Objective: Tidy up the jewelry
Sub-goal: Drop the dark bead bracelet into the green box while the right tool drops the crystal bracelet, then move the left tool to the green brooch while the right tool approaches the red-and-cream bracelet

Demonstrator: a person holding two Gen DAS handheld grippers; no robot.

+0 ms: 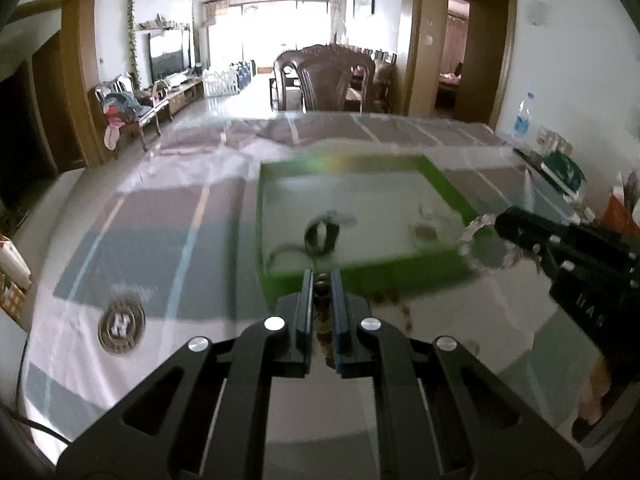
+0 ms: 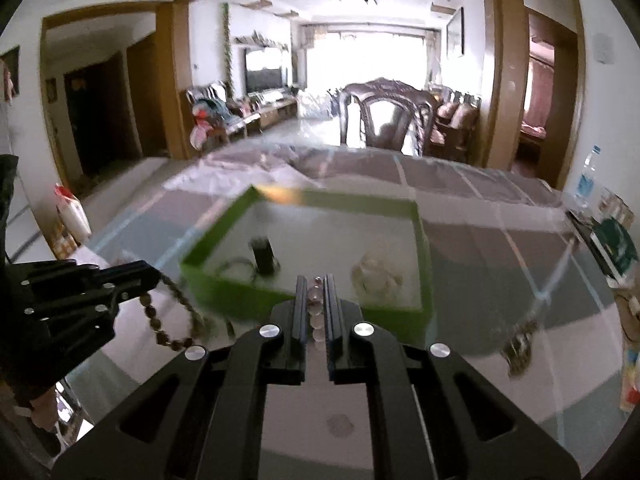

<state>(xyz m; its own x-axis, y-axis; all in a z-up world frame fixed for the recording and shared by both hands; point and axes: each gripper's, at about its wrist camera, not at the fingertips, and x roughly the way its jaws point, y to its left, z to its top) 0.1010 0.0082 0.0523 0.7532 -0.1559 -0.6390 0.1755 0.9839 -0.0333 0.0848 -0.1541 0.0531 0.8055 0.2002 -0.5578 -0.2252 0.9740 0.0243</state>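
The left gripper (image 1: 321,280) has its jaws drawn nearly together on a brown bead bracelet (image 2: 170,312); from the right wrist view the loop hangs below the fingertips, its long axis running from about 11 o'clock down to 5 o'clock, the lower end close over the tablecloth (image 2: 500,280). The right gripper (image 2: 316,280) is pinched just as narrowly on a clear crystal bracelet (image 1: 486,242), whose pale beads show between its fingers; seen from the left wrist view, the ring stands open toward the camera at 3 o'clock of the frame, just off the near right corner of the green tray (image 1: 448,184).

The tray sits ahead of both grippers (blurred in both views); inside it lie a dark ring-like piece (image 1: 320,236) with a thin loop (image 1: 284,250) at its 8 o'clock, and a pale crumpled cluster (image 2: 376,272) toward the right side. A round brown item marked H (image 1: 121,326) lies on the cloth at 9 o'clock of the left gripper, well apart from the tray.
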